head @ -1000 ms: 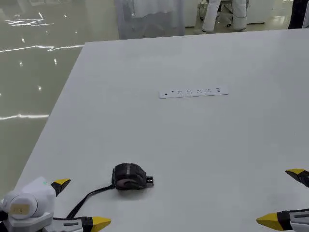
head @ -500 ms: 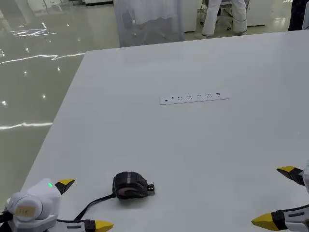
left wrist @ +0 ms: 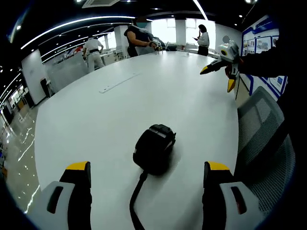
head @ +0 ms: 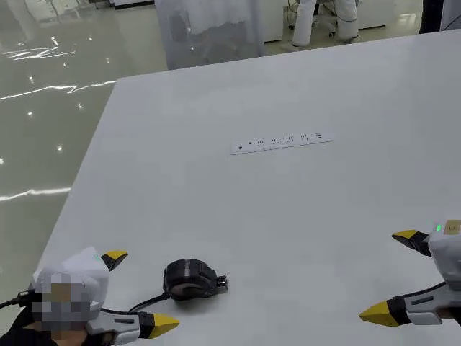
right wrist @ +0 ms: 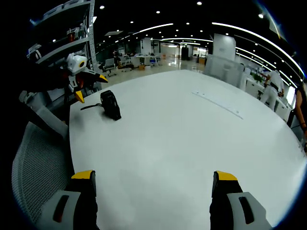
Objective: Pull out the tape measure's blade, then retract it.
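A black tape measure (head: 190, 280) lies on the white table (head: 288, 209) near its front left corner, its black wrist strap (head: 144, 303) trailing toward me. My left gripper (head: 134, 290) is open just left of it, its yellow-tipped jaws apart on either side of the strap. In the left gripper view the tape measure (left wrist: 154, 148) sits a short way ahead, between the open left gripper's (left wrist: 148, 166) jaws. My right gripper (head: 392, 274) is open at the front right, far from it. The right gripper view shows the tape measure (right wrist: 110, 104) across the table beyond the open right gripper (right wrist: 152, 175).
A white power strip (head: 282, 141) lies flat in the middle of the table. The table's left edge drops to a glossy floor. People stand beyond the far edge. A mesh chair (left wrist: 261, 139) sits close by the front edge.
My left gripper has moved slightly forward, toward the tape measure, and the right gripper has risen a little. The tape measure has not moved; the head camera has shifted.
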Available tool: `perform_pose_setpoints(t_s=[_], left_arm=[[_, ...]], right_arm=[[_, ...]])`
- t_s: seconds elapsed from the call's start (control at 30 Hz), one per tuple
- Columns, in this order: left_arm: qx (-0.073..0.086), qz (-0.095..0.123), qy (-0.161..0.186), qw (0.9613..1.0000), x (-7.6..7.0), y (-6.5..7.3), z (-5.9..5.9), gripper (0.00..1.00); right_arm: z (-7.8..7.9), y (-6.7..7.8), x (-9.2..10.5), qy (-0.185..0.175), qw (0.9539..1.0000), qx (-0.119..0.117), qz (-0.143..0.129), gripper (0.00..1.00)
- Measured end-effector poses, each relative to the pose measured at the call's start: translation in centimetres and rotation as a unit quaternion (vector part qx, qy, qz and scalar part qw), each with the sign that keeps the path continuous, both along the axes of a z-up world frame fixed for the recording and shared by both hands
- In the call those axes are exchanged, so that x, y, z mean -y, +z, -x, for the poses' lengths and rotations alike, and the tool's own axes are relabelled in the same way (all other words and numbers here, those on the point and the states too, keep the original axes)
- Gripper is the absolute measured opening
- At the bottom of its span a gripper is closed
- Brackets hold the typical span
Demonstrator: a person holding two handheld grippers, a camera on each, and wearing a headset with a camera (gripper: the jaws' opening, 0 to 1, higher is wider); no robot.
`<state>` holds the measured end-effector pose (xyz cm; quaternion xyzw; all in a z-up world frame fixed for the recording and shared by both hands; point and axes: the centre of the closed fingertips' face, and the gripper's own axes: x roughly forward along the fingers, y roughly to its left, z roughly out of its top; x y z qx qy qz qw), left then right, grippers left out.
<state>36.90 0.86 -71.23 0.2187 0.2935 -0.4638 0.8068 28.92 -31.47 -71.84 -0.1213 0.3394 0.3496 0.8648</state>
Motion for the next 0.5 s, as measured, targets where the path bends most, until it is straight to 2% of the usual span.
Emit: perform_pose_setpoints(t_s=[0.1, 0.2, 0.3, 0.5], left_arm=[[0.001, -0.018, -0.035, 0.9992, 0.8, -0.2, -0.3, 0.94], [0.004, -0.042, -0.067, 0.9969, 1.4, -0.3, -0.6, 0.93], [0.005, -0.056, -0.097, 0.9938, 2.3, 0.0, -0.8, 0.93], [0.001, -0.078, -0.151, 0.9855, 3.6, 0.4, -0.9, 0.87]], right_arm=[[-0.1, 0.2, -0.5, 0.002, 1.0, -0.002, -0.003, 0.99], [-0.6, 1.2, -1.1, 0.004, 0.9999, 0.004, -0.013, 0.99], [-1.0, 2.1, -1.7, 0.009, 0.9998, 0.011, -0.017, 0.99], [-1.3, 2.8, -2.4, 0.024, 0.9995, 0.017, -0.012, 0.99]])
